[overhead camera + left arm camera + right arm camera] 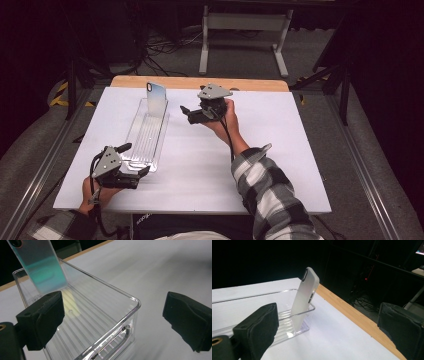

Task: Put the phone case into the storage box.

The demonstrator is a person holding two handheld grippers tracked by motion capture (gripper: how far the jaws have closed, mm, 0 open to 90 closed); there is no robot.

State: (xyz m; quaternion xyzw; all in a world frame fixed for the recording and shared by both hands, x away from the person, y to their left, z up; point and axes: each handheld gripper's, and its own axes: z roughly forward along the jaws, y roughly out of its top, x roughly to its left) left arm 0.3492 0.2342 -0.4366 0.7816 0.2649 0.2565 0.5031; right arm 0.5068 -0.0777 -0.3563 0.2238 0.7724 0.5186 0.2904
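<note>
So there's a clear plastic tray (145, 137) sitting lengthwise on the white table (280, 150), left of centre in the high view, and a phone in a pale case (156, 96) is standing in the tray's far end, leaning back against the end wall. Its top with the camera cutout is sticking up well above the rim. In the left gripper view the phone (38, 265) is showing up in the upper left with a greenish sheen on its back, and the ribbed floor of the tray (100, 315) is running down toward the bottom of the frame.

The left gripper (134, 160) is sitting at the lower left of the high view, right at the tray's near end. Its jaws are spread wide, and in its own view the near corner of the tray is lying between them, with the left pad hanging over the tray's inside and the right pad over bare table. Not gripping anything.

The right gripper (186, 114) is hovering near the centre top of the high view, just right of the tray's far end, pointing at the phone. Jaws are released here too, nothing between them. From its view the phone (305, 297) is appearing side-on, buttons facing the wooden table edge (354, 312).
</note>
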